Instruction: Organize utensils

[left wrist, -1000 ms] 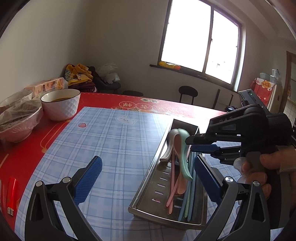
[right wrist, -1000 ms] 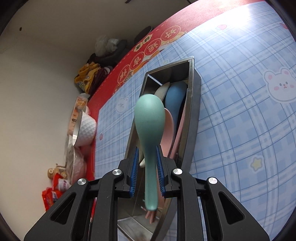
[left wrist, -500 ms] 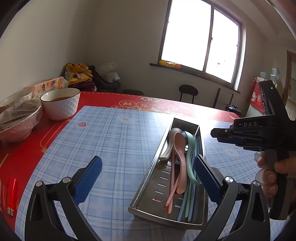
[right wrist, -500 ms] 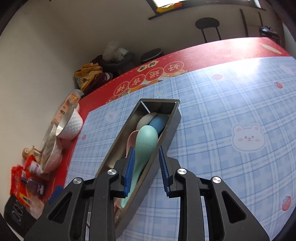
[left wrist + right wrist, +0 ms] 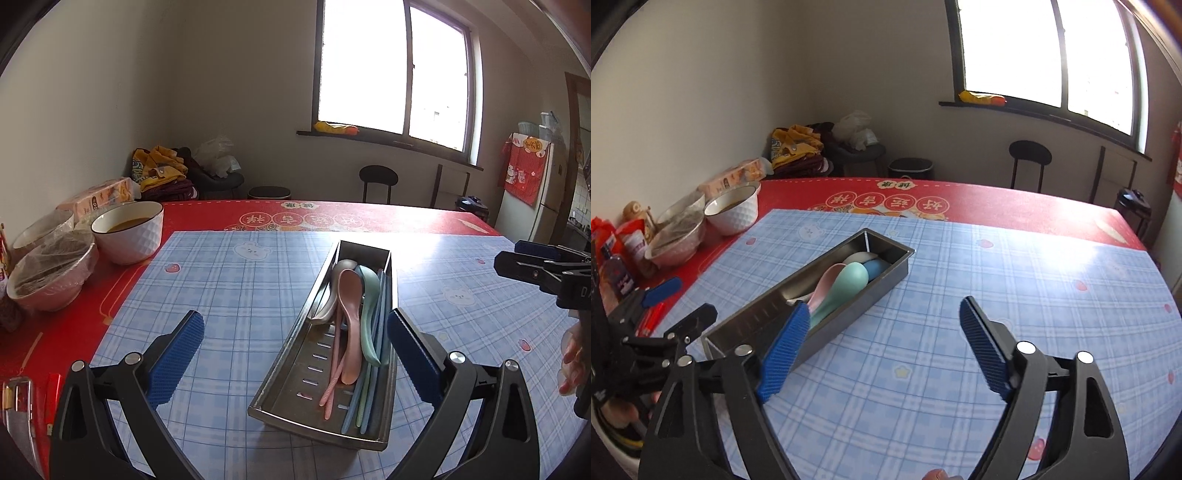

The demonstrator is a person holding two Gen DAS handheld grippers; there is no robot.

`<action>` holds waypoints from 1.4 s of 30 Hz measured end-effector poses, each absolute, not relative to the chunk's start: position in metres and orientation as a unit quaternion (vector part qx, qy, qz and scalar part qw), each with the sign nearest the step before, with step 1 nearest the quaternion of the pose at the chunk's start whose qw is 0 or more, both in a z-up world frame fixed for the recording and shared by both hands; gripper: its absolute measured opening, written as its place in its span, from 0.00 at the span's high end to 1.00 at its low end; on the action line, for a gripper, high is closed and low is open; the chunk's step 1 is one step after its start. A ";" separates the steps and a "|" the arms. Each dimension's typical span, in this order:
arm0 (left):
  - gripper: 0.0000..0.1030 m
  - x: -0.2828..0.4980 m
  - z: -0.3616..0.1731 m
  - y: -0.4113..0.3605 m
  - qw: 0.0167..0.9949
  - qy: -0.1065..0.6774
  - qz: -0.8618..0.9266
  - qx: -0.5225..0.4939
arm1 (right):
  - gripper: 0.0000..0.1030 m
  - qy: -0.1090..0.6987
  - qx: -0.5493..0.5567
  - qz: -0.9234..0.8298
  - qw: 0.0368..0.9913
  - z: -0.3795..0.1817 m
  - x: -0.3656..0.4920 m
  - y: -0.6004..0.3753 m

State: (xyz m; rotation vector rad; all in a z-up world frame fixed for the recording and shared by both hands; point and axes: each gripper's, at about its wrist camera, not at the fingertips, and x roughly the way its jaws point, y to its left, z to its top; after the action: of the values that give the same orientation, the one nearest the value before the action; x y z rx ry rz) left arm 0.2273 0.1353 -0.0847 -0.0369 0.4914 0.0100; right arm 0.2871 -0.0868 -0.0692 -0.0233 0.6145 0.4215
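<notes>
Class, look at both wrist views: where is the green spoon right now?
The green spoon lies in the metal tray on the blue checked mat, beside the pink spoon, right of it in the left wrist view.

Both views look forward and down along their own fingers, from low over the table [image 5: 74, 325], toward the window [image 5: 391, 62]. The left view faces the tray [image 5: 288, 373] end-on and close; the right sees the tray [image 5: 849, 314] obliquely from its right. Both share tray, bowls [image 5: 129, 232] and far wall

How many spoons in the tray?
4, all in the metal tray: grey spoon far left, pink spoon, green spoon, blue spoon mostly hidden beneath. More may be buried.
</notes>
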 end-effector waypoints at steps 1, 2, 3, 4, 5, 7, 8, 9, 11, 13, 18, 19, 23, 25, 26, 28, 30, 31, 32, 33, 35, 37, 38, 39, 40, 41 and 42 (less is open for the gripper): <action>0.06 0.225 -0.081 0.133 0.970 0.241 0.005 -0.017 | 0.14 0.294 -0.009 0.206 0.933 -0.067 0.282 -0.093; 0.06 0.223 -0.078 0.131 0.971 0.239 0.006 -0.015 | 0.14 0.289 -0.005 0.207 0.935 -0.065 0.277 -0.099; 0.06 0.220 -0.074 0.128 0.971 0.239 0.009 -0.015 | 0.14 0.283 0.000 0.208 0.936 -0.064 0.272 -0.105; 0.06 0.218 -0.070 0.126 0.971 0.240 0.008 -0.017 | 0.14 0.279 0.005 0.207 0.938 -0.062 0.268 -0.112; 0.06 0.216 -0.066 0.125 0.971 0.239 0.006 -0.019 | 0.14 0.275 0.008 0.205 0.939 -0.060 0.264 -0.116; 0.06 0.209 -0.057 0.121 0.973 0.230 0.006 -0.023 | 0.14 0.265 0.016 0.202 0.943 -0.056 0.257 -0.128; 0.06 0.205 -0.052 0.119 0.974 0.226 0.008 -0.023 | 0.14 0.258 0.020 0.201 0.945 -0.053 0.251 -0.133; 0.06 0.202 -0.048 0.117 0.975 0.221 0.010 -0.022 | 0.14 0.251 0.024 0.200 0.947 -0.050 0.247 -0.139; 0.06 0.196 -0.039 0.113 0.977 0.214 0.009 -0.019 | 0.14 0.237 0.030 0.197 0.951 -0.044 0.237 -0.148; 0.06 0.190 -0.031 0.109 0.978 0.206 0.009 -0.019 | 0.14 0.221 0.034 0.192 0.956 -0.037 0.228 -0.157; 0.06 0.173 -0.013 0.099 0.984 0.176 0.033 -0.007 | 0.14 0.189 0.042 0.178 0.965 -0.022 0.208 -0.176; 0.06 0.171 -0.011 0.097 0.984 0.176 0.034 -0.006 | 0.14 0.185 0.043 0.176 0.966 -0.020 0.205 -0.179; 0.06 0.166 -0.006 0.089 0.982 0.183 0.039 -0.007 | 0.14 0.177 0.047 0.169 0.968 -0.016 0.194 -0.187; 0.06 0.163 -0.006 0.086 0.981 0.188 0.036 -0.007 | 0.14 0.176 0.047 0.168 0.969 -0.017 0.189 -0.189; 0.06 0.161 -0.006 0.084 0.982 0.188 0.035 -0.008 | 0.14 0.174 0.046 0.167 0.969 -0.017 0.187 -0.190; 0.06 0.158 -0.006 0.080 0.982 0.187 0.032 -0.008 | 0.14 0.175 0.044 0.165 0.970 -0.019 0.185 -0.190; 0.06 0.156 -0.006 0.076 0.982 0.187 0.029 -0.006 | 0.14 0.178 0.044 0.165 0.969 -0.019 0.185 -0.191; 0.06 0.155 -0.006 0.074 0.982 0.187 0.027 -0.005 | 0.14 0.178 0.044 0.164 0.969 -0.020 0.185 -0.192; 0.06 0.155 -0.006 0.072 0.982 0.187 0.024 -0.003 | 0.14 0.178 0.044 0.163 0.969 -0.020 0.185 -0.191; 0.06 0.154 -0.007 0.069 0.982 0.186 0.023 -0.001 | 0.14 0.178 0.044 0.162 0.970 -0.020 0.185 -0.192; 0.06 0.153 -0.007 0.065 0.983 0.185 0.021 0.005 | 0.14 0.178 0.043 0.159 0.970 -0.021 0.184 -0.192; 0.06 0.153 -0.006 0.062 0.983 0.183 0.020 0.010 | 0.14 0.178 0.042 0.156 0.971 -0.021 0.184 -0.192; 0.06 0.152 -0.006 0.061 0.983 0.182 0.019 0.012 | 0.14 0.178 0.042 0.155 0.971 -0.021 0.185 -0.192; 0.06 0.152 -0.005 0.060 0.983 0.181 0.019 0.012 | 0.14 0.178 0.042 0.154 0.971 -0.021 0.185 -0.192; 0.06 0.151 -0.005 0.059 0.984 0.180 0.018 0.012 | 0.14 0.179 0.041 0.153 0.971 -0.021 0.185 -0.191; 0.06 0.151 -0.004 0.058 0.984 0.178 0.017 0.013 | 0.14 0.179 0.041 0.152 0.971 -0.022 0.185 -0.191; 0.06 0.151 -0.004 0.058 0.984 0.178 0.017 0.014 | 0.14 0.179 0.040 0.152 0.971 -0.022 0.186 -0.190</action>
State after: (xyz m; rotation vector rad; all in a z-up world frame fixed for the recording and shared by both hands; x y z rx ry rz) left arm 0.1507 0.0579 -0.0038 0.0272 0.3571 0.0345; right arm 0.1856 -0.1901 -0.0220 0.0801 0.3621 0.3061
